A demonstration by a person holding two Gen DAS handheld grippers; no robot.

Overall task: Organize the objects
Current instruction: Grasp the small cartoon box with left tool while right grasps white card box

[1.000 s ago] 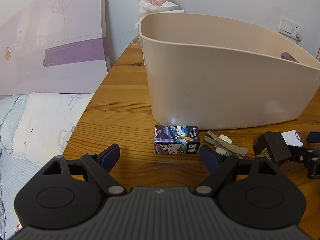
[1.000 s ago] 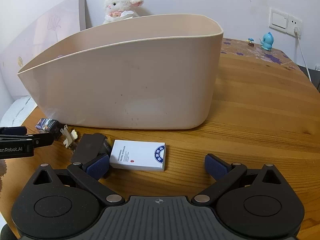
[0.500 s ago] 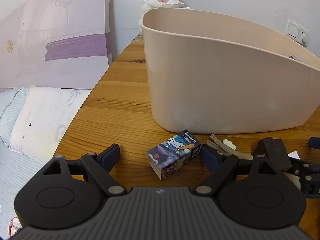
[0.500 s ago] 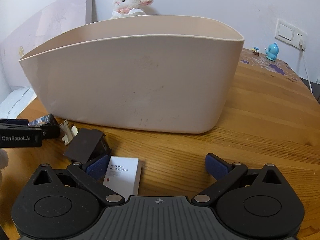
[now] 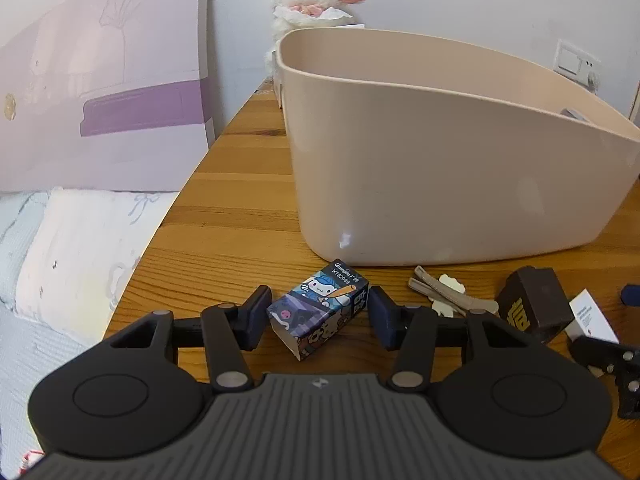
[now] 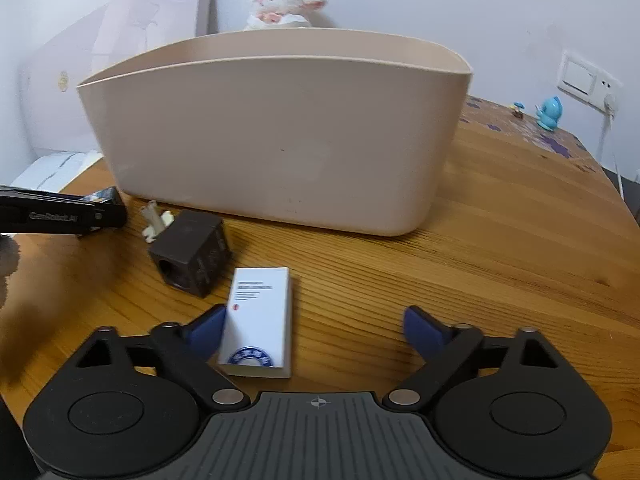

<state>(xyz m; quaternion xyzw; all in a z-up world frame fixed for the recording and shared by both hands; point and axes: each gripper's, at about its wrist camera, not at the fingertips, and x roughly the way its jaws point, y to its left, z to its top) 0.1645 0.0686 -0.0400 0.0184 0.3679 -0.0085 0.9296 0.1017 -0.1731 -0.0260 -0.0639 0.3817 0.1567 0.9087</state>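
A small cartoon-printed box (image 5: 320,309) lies on the wooden table (image 5: 240,200) between the fingers of my left gripper (image 5: 318,316); the jaws have narrowed around it, with a small gap on each side. A white box with a blue seal (image 6: 258,320) lies between the fingers of my right gripper (image 6: 316,326), against its left finger; the jaws stand wide open. A dark brown box (image 6: 192,252) and beige hair clips (image 5: 440,294) lie between the two grippers. A large beige bin (image 6: 280,132) stands behind them.
A white plush lamb (image 5: 312,4) sits behind the bin. A purple-and-white board (image 5: 100,92) leans at the left, with bedding (image 5: 60,260) beyond the table's left edge. A blue figurine (image 6: 550,112) and a wall socket (image 6: 588,80) are at the far right.
My left gripper's jaws have narrowed around the cartoon box, which turned askew. My right gripper moved forward over the white box, which rotated lengthwise between its fingers.
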